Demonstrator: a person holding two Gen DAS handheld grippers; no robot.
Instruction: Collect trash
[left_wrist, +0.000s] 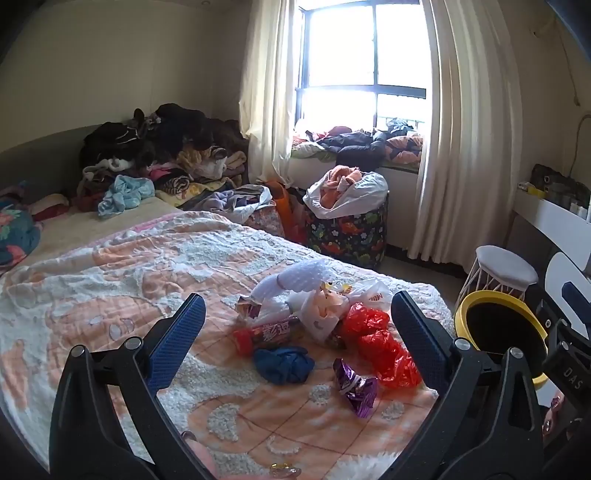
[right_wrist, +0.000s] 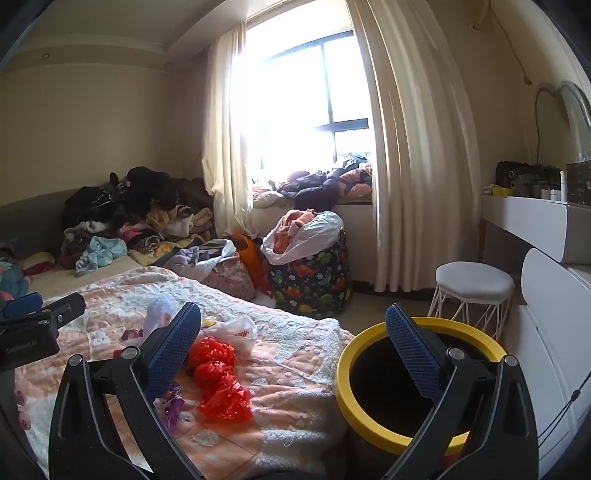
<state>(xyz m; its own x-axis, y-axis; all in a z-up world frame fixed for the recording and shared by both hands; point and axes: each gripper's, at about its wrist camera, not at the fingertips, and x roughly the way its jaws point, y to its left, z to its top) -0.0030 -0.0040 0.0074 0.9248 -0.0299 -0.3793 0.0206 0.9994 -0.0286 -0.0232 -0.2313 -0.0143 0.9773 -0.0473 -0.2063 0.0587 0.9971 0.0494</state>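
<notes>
A heap of trash lies on the quilted bed (left_wrist: 110, 280): a red plastic bag (left_wrist: 384, 350), a purple wrapper (left_wrist: 354, 384), a crumpled blue piece (left_wrist: 284, 363), a red snack tube (left_wrist: 266, 332), a white plastic bag (left_wrist: 325, 310) and white foam netting (left_wrist: 295, 277). My left gripper (left_wrist: 299, 325) hovers open just short of the heap, nothing between its fingers. My right gripper (right_wrist: 291, 343) is open and empty, straddling the bed corner and the yellow-rimmed bin (right_wrist: 341, 373). The red bag (right_wrist: 218, 380) lies by its left finger. The left gripper (right_wrist: 44, 304) shows at that view's left edge.
The bin (left_wrist: 463, 306) stands on the floor at the bed's corner. Behind it are a white stool (right_wrist: 474, 280) and a white dresser (right_wrist: 546, 295). A dinosaur-print basket (right_wrist: 314, 284) of clothes sits below the window. Clothes (left_wrist: 155, 147) pile at the head of the bed.
</notes>
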